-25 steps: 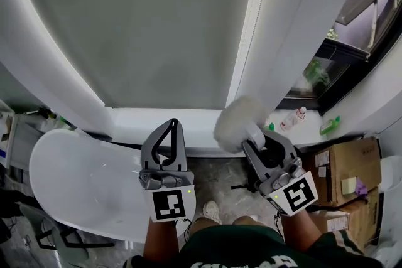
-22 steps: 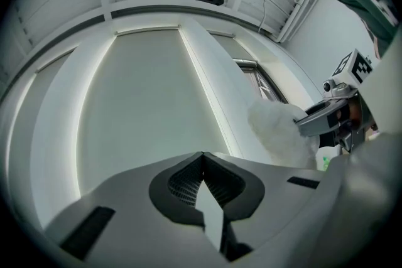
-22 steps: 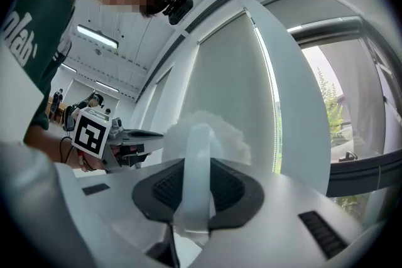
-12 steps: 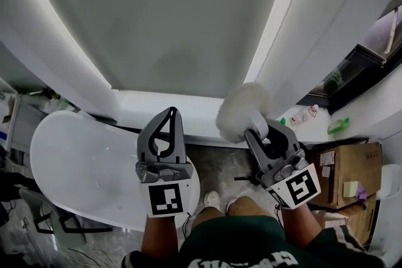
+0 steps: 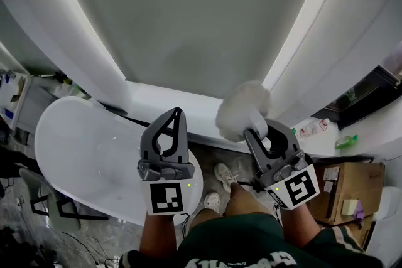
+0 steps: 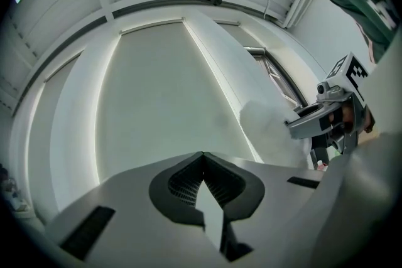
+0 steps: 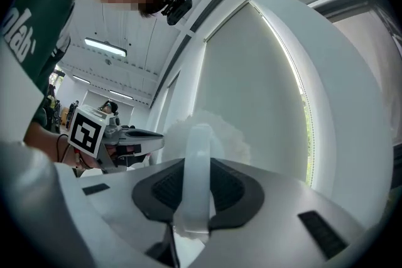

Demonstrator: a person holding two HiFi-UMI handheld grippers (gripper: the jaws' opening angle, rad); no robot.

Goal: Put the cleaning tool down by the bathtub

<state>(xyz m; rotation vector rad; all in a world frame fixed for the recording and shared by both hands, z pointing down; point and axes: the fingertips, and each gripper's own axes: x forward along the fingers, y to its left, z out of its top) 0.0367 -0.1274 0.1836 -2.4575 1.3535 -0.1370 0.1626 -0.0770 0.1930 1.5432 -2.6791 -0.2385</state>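
My right gripper (image 5: 256,132) is shut on the white handle (image 7: 196,179) of the cleaning tool, a fluffy white duster head (image 5: 242,108) that stands up past the jaws toward the window ledge. In the right gripper view the handle runs between the dark pads (image 7: 227,188) and the fluffy head (image 7: 217,135) shows beyond it. My left gripper (image 5: 174,117) is shut with nothing in it, held beside the right one, over the rim of the white bathtub (image 5: 75,160). In the left gripper view its jaws (image 6: 202,163) meet at the tips.
A white ledge (image 5: 179,111) runs below a large roller blind (image 5: 188,16). Bottles (image 5: 314,128) stand on the ledge at right. Cardboard boxes (image 5: 345,188) sit on the floor at right. The person's shoes (image 5: 223,176) are on a mottled floor between tub and boxes.
The head view has swung left and up: the window and bottles slid toward the right edge, more of the bathtub shows. Both grippers keep their grip and stay side by side.
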